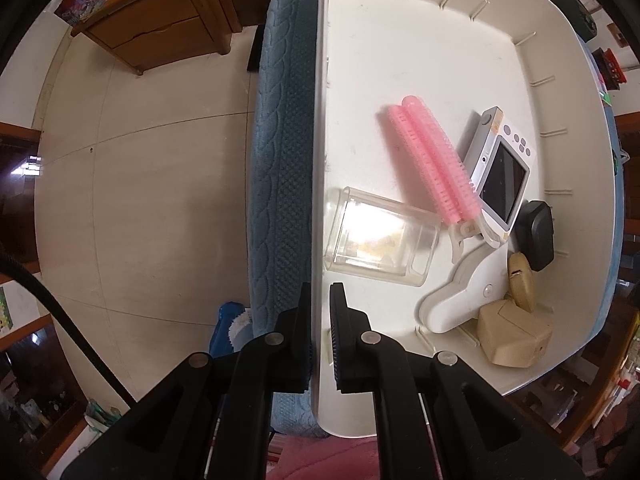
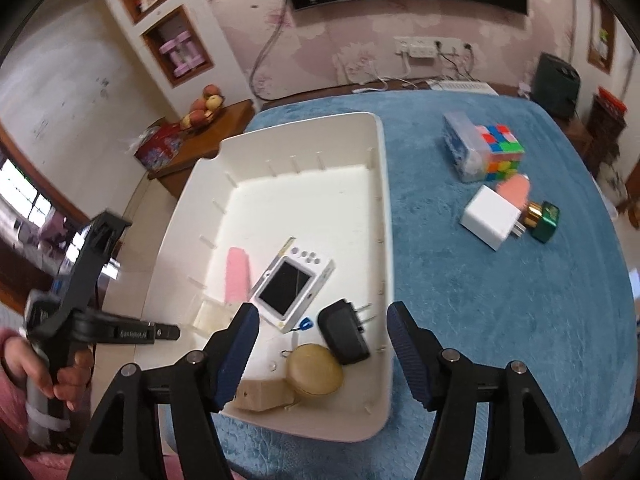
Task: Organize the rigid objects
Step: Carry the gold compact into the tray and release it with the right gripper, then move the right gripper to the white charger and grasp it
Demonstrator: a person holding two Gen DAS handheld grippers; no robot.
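A white bin point(image 1: 420, 40) sits on a blue cloth point(image 2: 500, 320). My left gripper point(image 1: 321, 312) points down and is shut on the bin's rim, one finger on each side of the wall. In the bin lie a pink hair roller point(image 1: 432, 160), a white handheld device point(image 1: 500, 168) with a dark screen, a black charger point(image 2: 344, 332), a clear plastic box point(image 1: 380, 236), a round tan case point(image 2: 316, 368) and a tan box point(image 2: 260, 394). My right gripper point(image 2: 324, 314) hangs open over the bin's near right corner, above the black charger and gripping nothing.
On the cloth to the right of the bin point(image 2: 384, 200) lie a colour cube point(image 2: 500, 152) against a clear pack point(image 2: 460, 144), a white plug adapter point(image 2: 490, 216), a pink item point(image 2: 516, 192) and a green bottle point(image 2: 544, 220). A person's hand point(image 2: 60, 380) holds the left gripper's handle.
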